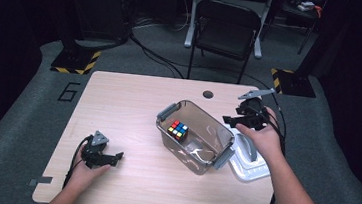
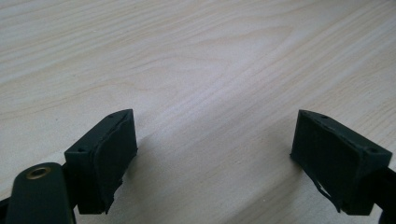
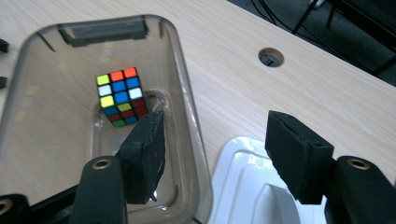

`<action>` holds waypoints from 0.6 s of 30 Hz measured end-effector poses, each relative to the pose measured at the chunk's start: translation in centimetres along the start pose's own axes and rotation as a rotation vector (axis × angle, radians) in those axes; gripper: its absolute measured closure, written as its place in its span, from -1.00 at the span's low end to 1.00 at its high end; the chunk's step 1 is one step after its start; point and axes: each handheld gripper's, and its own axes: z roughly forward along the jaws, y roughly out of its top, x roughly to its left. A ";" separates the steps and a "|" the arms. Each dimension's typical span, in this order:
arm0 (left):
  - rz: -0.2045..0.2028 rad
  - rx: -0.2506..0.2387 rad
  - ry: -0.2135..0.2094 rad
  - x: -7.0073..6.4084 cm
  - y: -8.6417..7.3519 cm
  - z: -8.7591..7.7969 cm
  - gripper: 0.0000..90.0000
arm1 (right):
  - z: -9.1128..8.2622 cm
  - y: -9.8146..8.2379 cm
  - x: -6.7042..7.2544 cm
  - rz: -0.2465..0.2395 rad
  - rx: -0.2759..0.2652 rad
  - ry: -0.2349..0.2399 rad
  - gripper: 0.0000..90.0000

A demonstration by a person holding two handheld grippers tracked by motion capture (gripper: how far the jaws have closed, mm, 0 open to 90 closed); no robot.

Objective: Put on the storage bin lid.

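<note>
A clear plastic box (image 1: 216, 135) with grey latches stands in the middle of the wooden table, and a scrambled puzzle cube (image 1: 178, 130) lies on its floor. In the right gripper view the cube (image 3: 121, 96) sits in the box (image 3: 187, 116), just beyond the jaws. My right gripper (image 1: 235, 120) hovers open at the box's far right side, above the white lid (image 1: 251, 161), holding nothing. That lid (image 3: 243, 186) lies below the right gripper (image 3: 215, 161). My left gripper (image 1: 116, 157) rests open over bare wood at the front left. The left gripper (image 2: 212, 156) holds nothing.
A round cable hole (image 1: 208, 94) sits near the table's far edge. A black folding chair (image 1: 224, 28) stands behind the table. Cables trail from both grippers. Bare wood (image 1: 118, 106) lies left of the box.
</note>
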 end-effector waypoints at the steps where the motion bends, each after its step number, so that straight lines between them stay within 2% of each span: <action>1: -0.001 0.000 0.001 0.0 0.0 0.0 -0.69 | 0.1 -0.2 -0.3 0.004 0.004 -0.008 -0.16; 12: 0.001 0.000 0.000 0.0 0.0 0.0 -0.69 | 0.8 -3.1 -2.9 0.053 0.034 -0.092 -0.16; 18: 0.000 0.000 0.001 0.0 0.0 0.0 -0.69 | 1.4 -4.6 -3.7 0.068 0.058 -0.123 -0.15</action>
